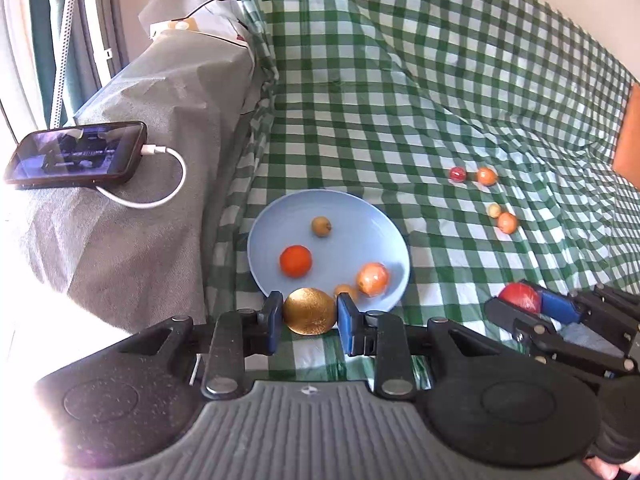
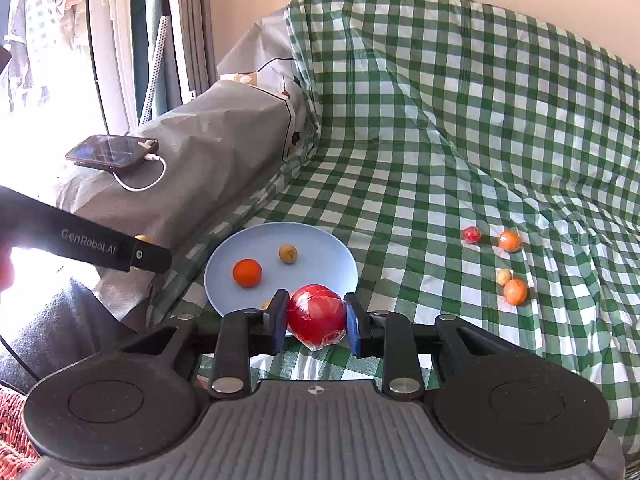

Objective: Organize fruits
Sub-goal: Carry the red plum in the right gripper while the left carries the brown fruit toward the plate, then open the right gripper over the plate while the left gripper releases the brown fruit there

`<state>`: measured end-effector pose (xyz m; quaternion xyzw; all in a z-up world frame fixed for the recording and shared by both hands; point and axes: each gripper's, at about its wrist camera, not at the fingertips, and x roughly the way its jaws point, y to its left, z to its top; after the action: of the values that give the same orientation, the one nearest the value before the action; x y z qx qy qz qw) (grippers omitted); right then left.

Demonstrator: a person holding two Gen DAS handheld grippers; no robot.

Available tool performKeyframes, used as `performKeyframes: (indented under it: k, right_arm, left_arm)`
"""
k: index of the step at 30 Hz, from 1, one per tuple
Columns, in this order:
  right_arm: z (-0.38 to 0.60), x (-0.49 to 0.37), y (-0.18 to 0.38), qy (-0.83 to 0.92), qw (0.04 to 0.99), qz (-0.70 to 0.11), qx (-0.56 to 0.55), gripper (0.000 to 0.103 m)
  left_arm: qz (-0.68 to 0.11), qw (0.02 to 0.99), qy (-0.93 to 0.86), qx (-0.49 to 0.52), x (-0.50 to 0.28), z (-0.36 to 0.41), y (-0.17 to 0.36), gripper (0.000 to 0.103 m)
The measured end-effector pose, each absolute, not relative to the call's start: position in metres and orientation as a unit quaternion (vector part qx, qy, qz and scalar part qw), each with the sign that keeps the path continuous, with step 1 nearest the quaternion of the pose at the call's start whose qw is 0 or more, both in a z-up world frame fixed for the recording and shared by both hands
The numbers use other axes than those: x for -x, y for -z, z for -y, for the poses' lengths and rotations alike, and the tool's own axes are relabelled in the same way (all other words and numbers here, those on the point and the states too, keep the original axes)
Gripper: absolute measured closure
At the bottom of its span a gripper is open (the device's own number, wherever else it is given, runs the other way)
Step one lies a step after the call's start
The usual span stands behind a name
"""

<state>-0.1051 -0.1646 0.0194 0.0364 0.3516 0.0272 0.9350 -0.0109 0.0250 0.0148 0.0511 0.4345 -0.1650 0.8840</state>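
Fruit in both grippers, lined up at the plate.
Left gripper pinches a gold fruit, right gripper a red fruit, both at the plate's near rim, probably for dropping in; 4 strays lie right.

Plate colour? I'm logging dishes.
Light blue plate, seen best from the left wrist.

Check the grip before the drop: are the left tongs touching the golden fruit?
Touching. The left wrist view shows both blue pads of the left tongs pressed against the golden fruit's sides, no gap.
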Motion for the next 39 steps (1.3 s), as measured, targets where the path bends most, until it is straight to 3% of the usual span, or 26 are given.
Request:
performKeyframes:
  k: [33,34,35,37,38,39]
  right_arm:
    - [0.145,-0.053,0.074,-0.077,0.898,-0.431,0.032,0.072]
    - [0.144,-0.057,0.077,-0.081,0.897,-0.434,0.037,0.072]
    - [0.143,-0.059,0.079,-0.084,0.895,-0.436,0.042,0.072]
    - [0.141,-0.064,0.08,-0.089,0.893,-0.439,0.045,0.067]
    - [0.141,-0.064,0.08,-0.087,0.892,-0.441,0.047,0.061]
    - [0.142,-0.064,0.078,-0.084,0.892,-0.441,0.047,0.046]
  left_arm:
    - [-0.498,0.852,0.124,-0.103,-0.136,0.015,0.083,0.07]
    - [-0.497,0.852,0.127,-0.106,-0.138,0.015,0.084,0.059]
    - [-0.496,0.852,0.13,-0.107,-0.138,0.016,0.084,0.036]
    - [-0.488,0.857,0.134,-0.101,-0.137,0.014,0.079,0.005]
    - [-0.48,0.862,0.136,-0.094,-0.133,0.012,0.075,0.001]
    - [-0.474,0.864,0.142,-0.087,-0.128,0.011,0.07,0.001]
